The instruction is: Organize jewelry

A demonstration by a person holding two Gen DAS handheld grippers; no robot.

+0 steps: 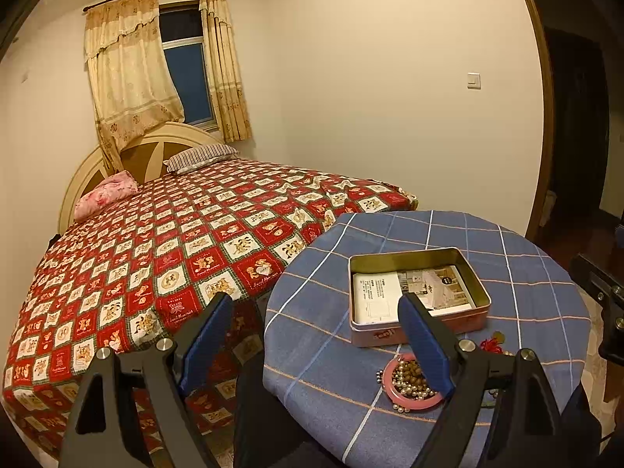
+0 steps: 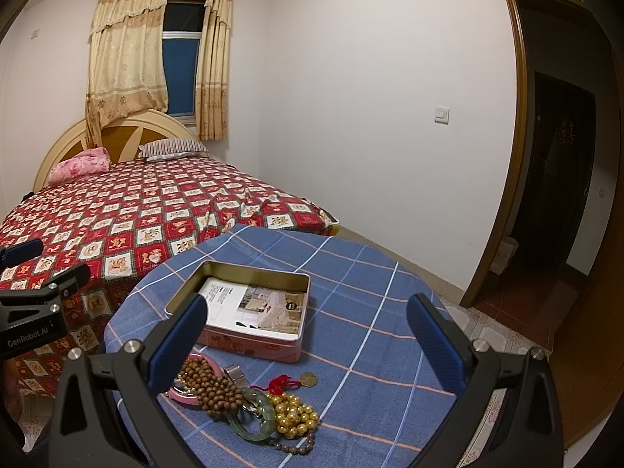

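Observation:
A pile of jewelry lies on the blue checked tablecloth [image 2: 370, 312]: brown wooden beads [image 2: 212, 384], a green jade bangle [image 2: 253, 417], gold beads [image 2: 294, 415], a pink bangle [image 1: 394, 390] with pearls, a red-corded coin [image 2: 308, 380]. Behind it stands an open pink tin [image 2: 249, 312] [image 1: 419, 296] with a leaflet inside. My right gripper [image 2: 308, 335] is open and empty, above the pile and tin. My left gripper [image 1: 316, 335] is open and empty, at the table's left edge, its right finger [image 1: 425, 347] over the pink bangle.
A bed [image 1: 156, 257] with a red patterned cover stands close behind and left of the round table. A doorway [image 2: 557, 175] opens at the right. The left gripper's body [image 2: 35, 312] shows at the left in the right wrist view.

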